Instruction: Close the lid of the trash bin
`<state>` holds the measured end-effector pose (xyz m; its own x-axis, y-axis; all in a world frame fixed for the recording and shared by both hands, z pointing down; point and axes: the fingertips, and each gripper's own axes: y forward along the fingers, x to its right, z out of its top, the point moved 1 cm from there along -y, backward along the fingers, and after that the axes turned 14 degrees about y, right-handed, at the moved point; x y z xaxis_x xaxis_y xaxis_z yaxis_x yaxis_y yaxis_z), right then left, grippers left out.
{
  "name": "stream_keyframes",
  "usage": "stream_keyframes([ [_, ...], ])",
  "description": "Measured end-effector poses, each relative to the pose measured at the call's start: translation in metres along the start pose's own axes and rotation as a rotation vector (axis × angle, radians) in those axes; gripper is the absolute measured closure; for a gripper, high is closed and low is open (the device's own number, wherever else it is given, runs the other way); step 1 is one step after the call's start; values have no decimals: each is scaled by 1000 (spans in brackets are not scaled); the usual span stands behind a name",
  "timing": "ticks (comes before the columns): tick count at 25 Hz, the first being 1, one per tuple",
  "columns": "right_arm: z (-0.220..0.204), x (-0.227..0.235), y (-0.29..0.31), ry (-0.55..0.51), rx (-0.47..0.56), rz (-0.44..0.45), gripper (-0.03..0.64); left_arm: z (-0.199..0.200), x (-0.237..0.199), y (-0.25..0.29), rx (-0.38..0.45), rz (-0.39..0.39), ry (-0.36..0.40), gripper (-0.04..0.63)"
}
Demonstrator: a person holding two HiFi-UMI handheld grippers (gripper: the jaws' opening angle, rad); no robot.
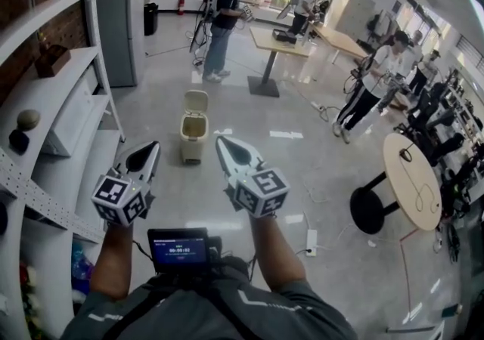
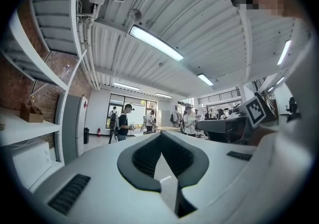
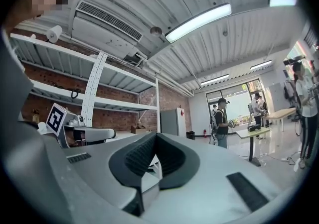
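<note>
- The fingers (image 2: 143, 157) of my left gripper (image 2: 160, 137) are pressed together at the tips with nothing between them. My right gripper (image 3: 153, 137) is the same, clenched on air. I judge that suits the job, since a lid needs a push rather than a grasp, and closed tips make one firm nose to push with.
- I hold both grippers up in front of my chest, side by side and a little apart, above the small screen (image 1: 178, 248) strapped to me. They point forward toward the bin but are nowhere near touching it.
- White shelves (image 1: 68, 115) run along my left, near the left gripper. I would keep that arm tucked in when stepping forward.
- The trash bin (image 1: 193, 138) stands on the floor (image 1: 318, 157) ahead, well apart from both grippers and roughly between their lines of aim. Its lid (image 1: 196, 101) stands upright, hinged at the far side as far as I can tell. The bin is open and the closing has not begun.
- My guess is that I must walk closer, hook a tip behind the lid's top edge, and tip it toward me and down.
- Farther off are a desk (image 1: 276, 40) and a standing person (image 1: 224, 13), both clear of my path to the bin.
</note>
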<state>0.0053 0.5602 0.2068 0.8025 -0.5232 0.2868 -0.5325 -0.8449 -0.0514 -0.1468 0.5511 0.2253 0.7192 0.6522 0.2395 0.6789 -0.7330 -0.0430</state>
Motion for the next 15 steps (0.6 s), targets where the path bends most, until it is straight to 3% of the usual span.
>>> stream_keyframes([
  [15, 28, 101, 73, -28, -44, 112, 606, 0, -34, 114, 10, 96, -25, 600],
])
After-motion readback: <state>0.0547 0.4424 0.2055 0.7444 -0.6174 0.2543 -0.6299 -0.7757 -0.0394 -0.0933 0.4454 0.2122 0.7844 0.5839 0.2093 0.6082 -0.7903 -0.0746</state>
